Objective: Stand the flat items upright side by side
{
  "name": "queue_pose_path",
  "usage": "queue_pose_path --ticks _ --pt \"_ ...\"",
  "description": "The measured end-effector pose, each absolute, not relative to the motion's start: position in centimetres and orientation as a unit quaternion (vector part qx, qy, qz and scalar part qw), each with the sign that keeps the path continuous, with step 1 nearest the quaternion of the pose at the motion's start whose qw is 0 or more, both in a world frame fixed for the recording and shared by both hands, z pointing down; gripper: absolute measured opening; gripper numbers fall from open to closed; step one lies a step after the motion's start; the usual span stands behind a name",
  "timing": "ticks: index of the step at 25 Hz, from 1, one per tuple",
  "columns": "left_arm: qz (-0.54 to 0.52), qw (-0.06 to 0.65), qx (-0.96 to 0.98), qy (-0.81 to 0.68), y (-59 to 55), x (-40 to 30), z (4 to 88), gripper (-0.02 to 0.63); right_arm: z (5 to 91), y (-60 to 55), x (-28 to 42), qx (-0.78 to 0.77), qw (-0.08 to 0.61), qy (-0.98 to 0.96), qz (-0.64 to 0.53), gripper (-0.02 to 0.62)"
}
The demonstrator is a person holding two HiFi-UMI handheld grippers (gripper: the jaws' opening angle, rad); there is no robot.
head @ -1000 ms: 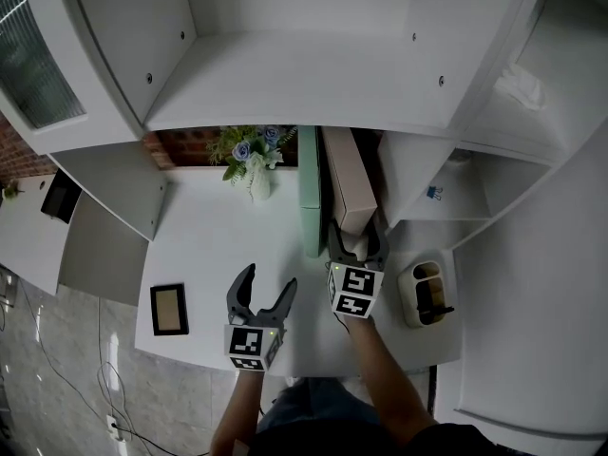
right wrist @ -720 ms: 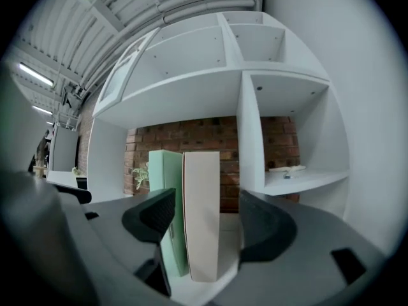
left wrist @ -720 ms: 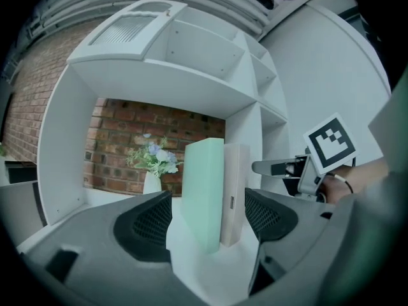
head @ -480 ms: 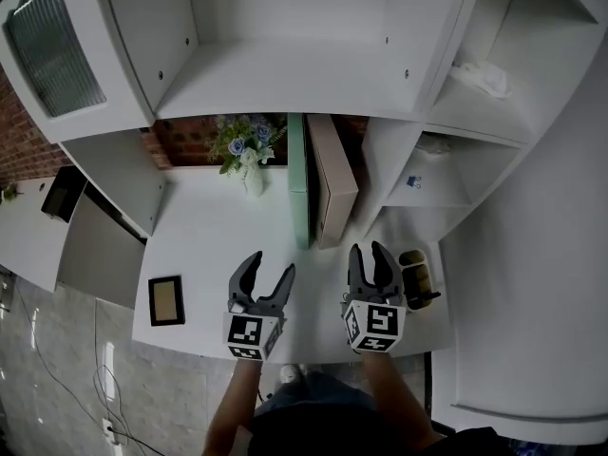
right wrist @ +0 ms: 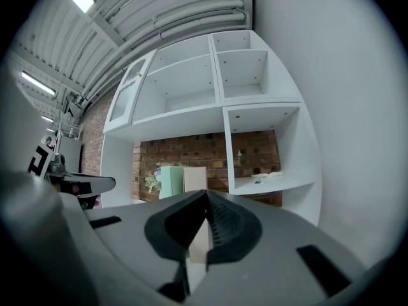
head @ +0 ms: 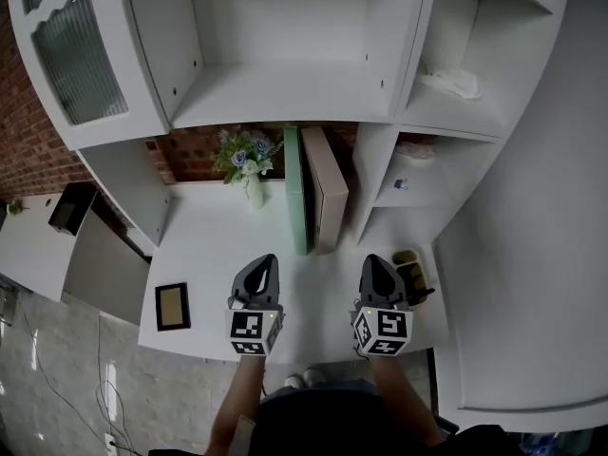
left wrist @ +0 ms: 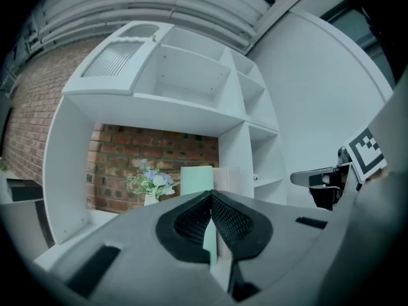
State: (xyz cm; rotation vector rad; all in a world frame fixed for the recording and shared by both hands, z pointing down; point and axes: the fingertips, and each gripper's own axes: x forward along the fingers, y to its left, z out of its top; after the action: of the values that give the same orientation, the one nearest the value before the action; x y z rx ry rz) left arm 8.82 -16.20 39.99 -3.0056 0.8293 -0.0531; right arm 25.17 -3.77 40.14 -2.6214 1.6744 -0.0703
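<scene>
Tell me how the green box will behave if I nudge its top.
Likely tippy: the green box stands tall on a narrow edge. The beige box close on its right may catch it; leftward it could hit the vase. Straight faces suggest it is stiff.

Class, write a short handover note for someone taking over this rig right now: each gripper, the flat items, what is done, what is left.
Left gripper: jaws shut, empty, near the front of the desk.
Right gripper: jaws shut, empty, also near the front.
Green flat item and beige flat item: both upright, side by side on the desk, next to the shelf divider.
Done: both stood up.
Left: nothing evident; perhaps check that they stand steady.
</scene>
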Motion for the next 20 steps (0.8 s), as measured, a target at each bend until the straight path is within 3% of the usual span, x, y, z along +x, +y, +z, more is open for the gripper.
queue_pose_path --ticks 20 --pt "-0.057 -0.011 -0.957 0.284 -16.5 7.0 42.4 0.008 41.7 -2.1 24.8 -0.842 0.002 0.538 -0.049 -0.003"
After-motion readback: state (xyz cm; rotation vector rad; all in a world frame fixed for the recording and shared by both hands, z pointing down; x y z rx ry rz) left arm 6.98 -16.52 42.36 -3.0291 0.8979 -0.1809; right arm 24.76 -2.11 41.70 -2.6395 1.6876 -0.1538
